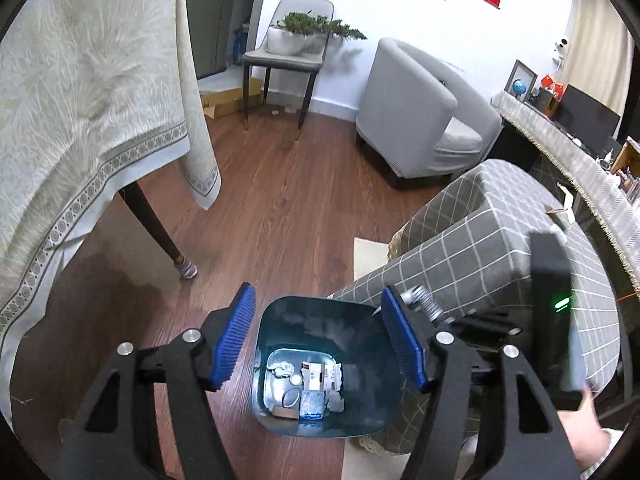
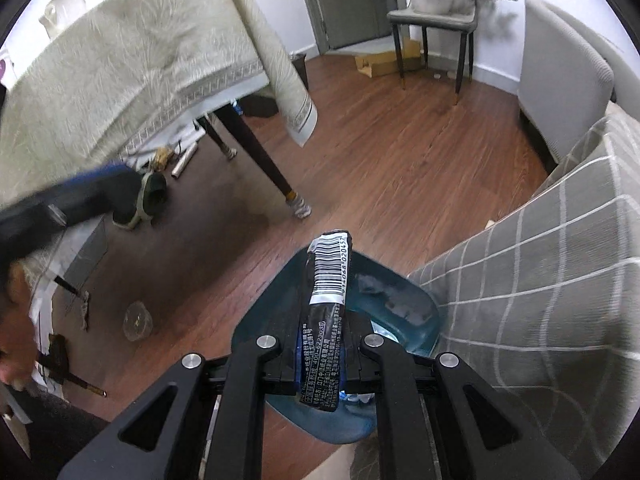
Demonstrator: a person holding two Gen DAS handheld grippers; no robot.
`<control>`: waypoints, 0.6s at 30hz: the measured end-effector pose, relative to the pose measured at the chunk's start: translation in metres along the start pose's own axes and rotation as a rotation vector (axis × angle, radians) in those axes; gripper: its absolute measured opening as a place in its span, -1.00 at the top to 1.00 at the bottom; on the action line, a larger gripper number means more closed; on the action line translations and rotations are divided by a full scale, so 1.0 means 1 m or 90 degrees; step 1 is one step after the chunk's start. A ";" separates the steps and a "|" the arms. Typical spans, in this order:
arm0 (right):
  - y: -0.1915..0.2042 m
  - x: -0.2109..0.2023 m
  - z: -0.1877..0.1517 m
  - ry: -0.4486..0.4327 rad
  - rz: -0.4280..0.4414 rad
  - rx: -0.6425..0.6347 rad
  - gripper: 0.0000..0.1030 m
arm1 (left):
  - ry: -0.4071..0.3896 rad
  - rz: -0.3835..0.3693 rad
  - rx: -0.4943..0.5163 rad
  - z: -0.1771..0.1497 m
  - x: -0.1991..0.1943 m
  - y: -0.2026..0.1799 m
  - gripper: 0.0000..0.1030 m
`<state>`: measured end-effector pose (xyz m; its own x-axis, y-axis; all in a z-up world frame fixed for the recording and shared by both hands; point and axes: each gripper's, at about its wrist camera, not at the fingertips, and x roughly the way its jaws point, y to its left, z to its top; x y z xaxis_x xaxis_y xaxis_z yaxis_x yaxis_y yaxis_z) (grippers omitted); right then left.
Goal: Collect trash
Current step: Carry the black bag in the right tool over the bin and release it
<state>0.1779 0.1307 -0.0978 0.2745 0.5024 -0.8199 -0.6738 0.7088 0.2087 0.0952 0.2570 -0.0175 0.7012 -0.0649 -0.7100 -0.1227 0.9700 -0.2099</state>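
- Your black wrapper (image 2: 326,320) looks light, thin and crinkly; it stands up between the pads above the teal bin (image 2: 400,304), so it should flutter, not drop straight.
- Your right gripper (image 2: 320,364) is clamped on its lower half; keep hold there.
- Your left gripper (image 1: 320,344) hangs half-wide and empty over the bin (image 1: 324,320); earlier scraps (image 1: 316,384) lie inside.

Black linkage arms, silver screws, ribbed blue pads on the fingers (image 1: 236,340).
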 end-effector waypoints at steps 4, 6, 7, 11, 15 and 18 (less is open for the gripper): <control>0.001 0.018 -0.008 0.032 0.005 0.001 0.74 | -0.021 -0.009 0.000 0.005 -0.010 -0.001 -0.10; 0.002 0.026 -0.011 0.048 -0.002 -0.005 0.74 | -0.030 -0.012 0.003 0.008 -0.014 -0.004 -0.04; 0.002 0.029 -0.012 0.054 -0.005 -0.005 0.73 | -0.036 -0.014 0.004 0.009 -0.017 -0.005 -0.04; 0.003 0.040 -0.019 0.085 -0.012 -0.005 0.73 | -0.061 -0.019 0.022 0.012 -0.031 -0.012 -0.02; 0.008 0.044 -0.024 0.097 -0.023 -0.018 -0.07 | -0.083 -0.006 0.045 0.014 -0.040 -0.016 -0.02; 0.010 0.042 -0.026 0.097 -0.030 -0.027 -0.08 | -0.088 -0.016 0.034 0.015 -0.042 -0.014 -0.02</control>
<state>0.1648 0.1460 -0.1443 0.2008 0.3855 -0.9006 -0.6919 0.7067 0.1482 0.0780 0.2495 0.0250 0.7936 -0.0596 -0.6054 -0.0693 0.9798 -0.1874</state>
